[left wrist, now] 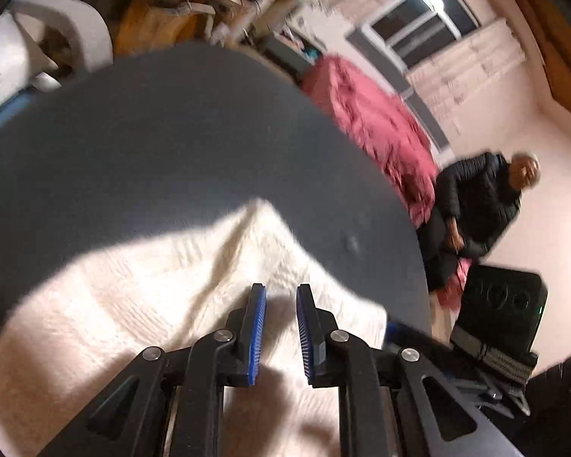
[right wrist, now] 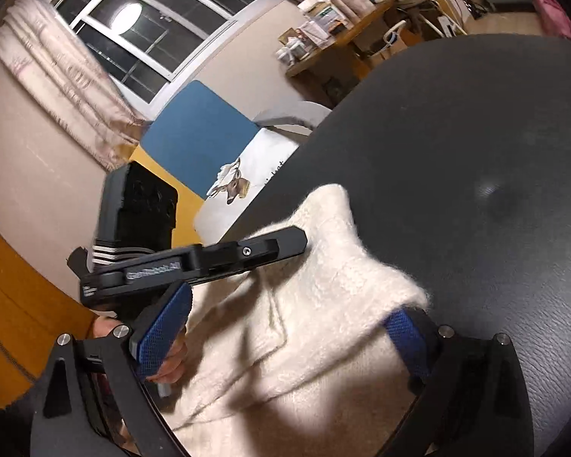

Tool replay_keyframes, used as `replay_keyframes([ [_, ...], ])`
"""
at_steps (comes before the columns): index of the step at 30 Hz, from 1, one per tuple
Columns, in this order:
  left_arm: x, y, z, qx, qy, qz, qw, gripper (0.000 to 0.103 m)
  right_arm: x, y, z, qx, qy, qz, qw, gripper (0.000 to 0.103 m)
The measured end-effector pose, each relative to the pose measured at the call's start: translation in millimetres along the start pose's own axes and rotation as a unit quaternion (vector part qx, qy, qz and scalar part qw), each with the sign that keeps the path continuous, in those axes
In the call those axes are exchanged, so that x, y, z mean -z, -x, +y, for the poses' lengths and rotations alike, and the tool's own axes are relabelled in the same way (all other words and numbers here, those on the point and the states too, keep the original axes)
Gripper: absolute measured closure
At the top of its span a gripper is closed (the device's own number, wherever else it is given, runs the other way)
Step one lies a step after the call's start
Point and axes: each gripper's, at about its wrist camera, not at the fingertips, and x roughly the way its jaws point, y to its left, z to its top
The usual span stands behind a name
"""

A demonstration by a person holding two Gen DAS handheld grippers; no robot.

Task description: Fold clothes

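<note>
A cream knitted sweater (left wrist: 163, 297) lies rumpled on the near part of a dark grey round table (left wrist: 171, 133). In the left wrist view my left gripper (left wrist: 281, 293) hovers just over the sweater. Its blue pads (left wrist: 257, 335) stand a narrow gap apart, with only cloth showing below. In the right wrist view my right gripper (right wrist: 289, 304) is wide open over the sweater (right wrist: 316, 274). A raised fold of knit lies between its fingers and covers the tip of the right pad (right wrist: 403, 331). The left gripper (right wrist: 299, 240) reaches in from the left, its tip at the sweater's far edge.
The table's (right wrist: 476, 133) far half is bare. A blue chair (right wrist: 198, 133) with a white deer-print cushion (right wrist: 243, 179) stands beside it. A person in a dark jacket (left wrist: 479, 205) sits on a pink bedspread (left wrist: 369, 122). A cluttered wooden desk (right wrist: 346, 34) is behind.
</note>
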Motion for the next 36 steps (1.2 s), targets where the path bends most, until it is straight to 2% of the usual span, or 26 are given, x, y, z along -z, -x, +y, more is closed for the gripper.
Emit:
replay_keyframes([
  [4,-2.1,-13.4,-8.1,-0.024,-0.027,0.011,0.9993,0.089,-3.5,2.2,-6.6,-0.012,-0.020,-0.004,1.000,0.005],
  [7,0.3,-14.8,-6.3,-0.030,-0.012,-0.009,0.9994,0.093,-6.3,8.4,-17.9,-0.043,-0.048,-0.025,0.998,0.005],
  [10,3.1,-5.7,-2.1,-0.024,0.012,-0.036,0.9990,0.092,-8.5,9.3,-17.1,-0.051,-0.051,-0.028,0.997,0.005],
  [13,6.7,20.4,5.1,-0.002,0.059,-0.086,0.9946,0.086,-9.8,10.3,-5.7,-0.019,-0.026,-0.002,0.999,0.005],
  [16,17.0,47.6,1.6,-0.009,0.056,-0.116,0.9916,0.085,-5.5,28.8,4.8,-0.019,0.014,0.015,1.000,0.005],
  [18,32.0,63.0,4.9,-0.019,0.072,-0.129,0.9888,0.085,-3.9,42.8,15.5,-0.018,0.054,0.022,0.998,0.005],
  [22,69.0,85.4,13.7,-0.040,0.098,-0.145,0.9837,0.085,-18.8,46.9,31.5,-0.050,0.076,0.023,0.996,0.004],
  [24,84.7,95.3,17.3,-0.037,0.106,-0.151,0.9821,0.085,-30.9,27.2,31.7,-0.069,0.059,0.047,0.995,0.004],
  [25,90.8,96.7,19.7,-0.053,0.109,-0.148,0.9816,0.085,-35.5,13.6,25.7,-0.078,0.036,0.067,0.994,0.004],
  [27,101.5,96.1,25.5,-0.103,0.114,-0.135,0.9790,0.085,-41.1,-7.9,5.2,-0.060,-0.014,0.085,0.994,0.004],
  [28,105.6,95.9,26.4,-0.110,0.120,-0.136,0.9773,0.086,-41.7,-17.6,-7.6,-0.033,-0.032,0.092,0.995,0.006],
  [30,112.7,95.6,26.2,-0.107,0.135,-0.146,0.9741,0.087,-41.2,-16.7,-18.7,-0.020,-0.040,0.075,0.996,0.015],
  [33,122.2,114.6,15.0,-0.101,0.138,-0.183,0.9683,0.085,-40.7,-12.7,-13.6,-0.014,-0.013,0.086,0.996,0.015],
  [36,146.1,135.5,3.3,-0.099,0.135,-0.206,0.9641,0.084,-46.0,-9.1,4.4,-0.013,0.022,0.106,0.994,0.015],
])
